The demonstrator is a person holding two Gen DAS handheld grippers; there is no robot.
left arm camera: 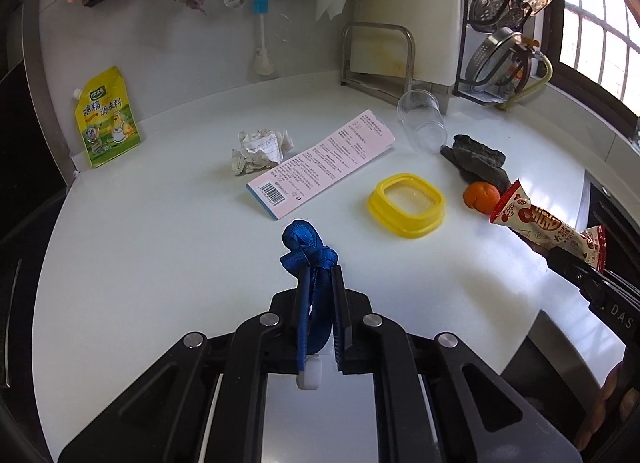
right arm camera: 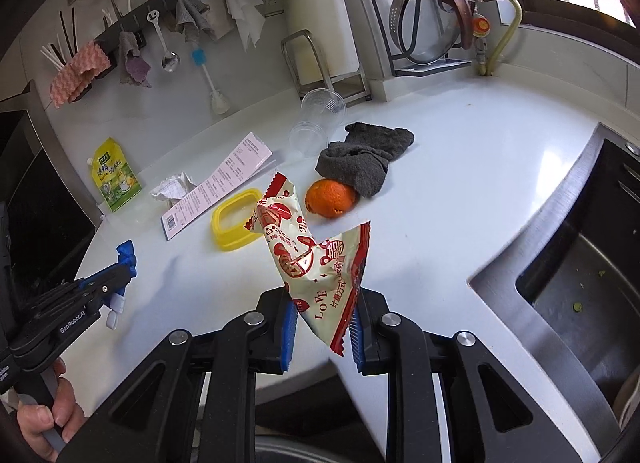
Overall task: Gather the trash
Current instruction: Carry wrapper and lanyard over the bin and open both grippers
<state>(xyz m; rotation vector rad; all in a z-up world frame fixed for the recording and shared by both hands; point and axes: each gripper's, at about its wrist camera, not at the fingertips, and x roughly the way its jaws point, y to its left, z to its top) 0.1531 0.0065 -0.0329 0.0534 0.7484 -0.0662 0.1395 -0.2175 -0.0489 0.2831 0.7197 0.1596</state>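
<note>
On the far left, against the wall, stands a yellow-green spouted pouch (left arm camera: 107, 119) with a cartoon chick and Chinese writing I cannot read. Right of it on the white counter (left arm camera: 160, 263) lie a crumpled ball of gridded paper (left arm camera: 260, 151) and a long pink-and-white printed leaflet (left arm camera: 320, 165) with a barcode at its near end; its small print is illegible. My left gripper (left arm camera: 320, 275) is pressed tight on a knotted blue woven strap (left arm camera: 308, 251), lifted clear of the counter, with a white plastic piece hanging at its lower end. Further right sit a yellow square-ish lid (left arm camera: 408, 205), a clear plastic cup (left arm camera: 424, 121) on its side, a dark grey rag (right arm camera: 364, 161) and an orange peel (right arm camera: 331, 197) touching the rag. My right gripper (right arm camera: 322, 323) pinches a crinkled snack wrapper (right arm camera: 308, 259), cream with red edges and red ornaments, held above the counter; it reads "LOVE" beside Chinese characters. The other gripper's body reads "GenRobot.AI". A steel sink (right arm camera: 568, 283) lies at far right.
</note>
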